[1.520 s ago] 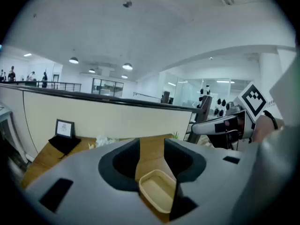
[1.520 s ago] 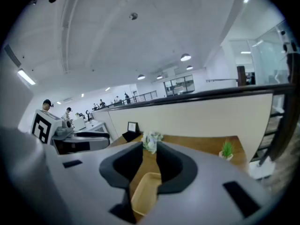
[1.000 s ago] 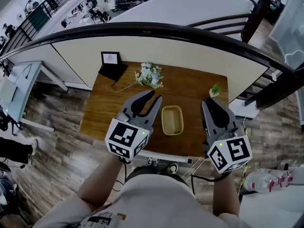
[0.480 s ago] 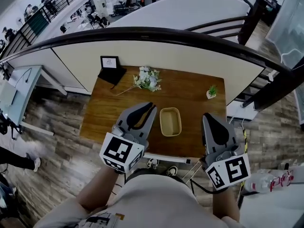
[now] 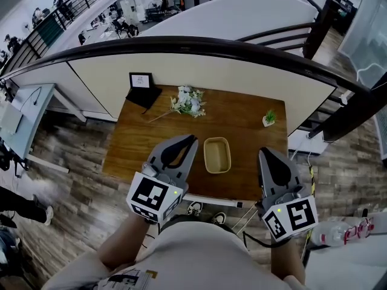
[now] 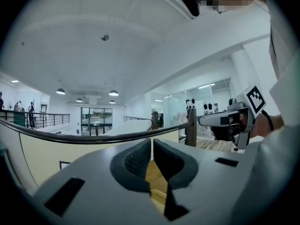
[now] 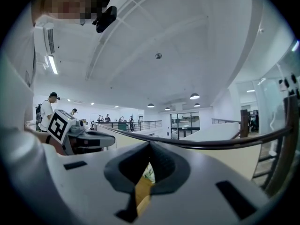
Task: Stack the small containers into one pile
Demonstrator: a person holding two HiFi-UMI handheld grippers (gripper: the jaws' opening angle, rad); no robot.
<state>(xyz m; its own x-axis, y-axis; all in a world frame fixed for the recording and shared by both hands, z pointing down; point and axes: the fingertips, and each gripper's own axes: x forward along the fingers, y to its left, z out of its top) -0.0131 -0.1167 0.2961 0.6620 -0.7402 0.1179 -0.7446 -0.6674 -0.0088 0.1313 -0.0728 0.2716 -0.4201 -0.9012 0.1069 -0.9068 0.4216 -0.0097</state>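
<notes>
Left gripper (image 5: 191, 140) and right gripper (image 5: 266, 154) pulled back from desk (image 5: 242, 116), jaws just closed, empty; container (image 5: 217, 154) looks light, stiff, likely slick, so pinch a rim wall.

Container (image 5: 217, 154) mid-table (image 5: 242, 122); flowers (image 5: 190, 100) behind, plant (image 5: 269, 118) behind-right.

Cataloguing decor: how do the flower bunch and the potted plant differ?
The flower bunch lies flat, white-bloomed; the potted plant stands upright, green. The bunch is larger, mid-table at the back; the plant sits near the right edge. Both rest on the wooden table.
</notes>
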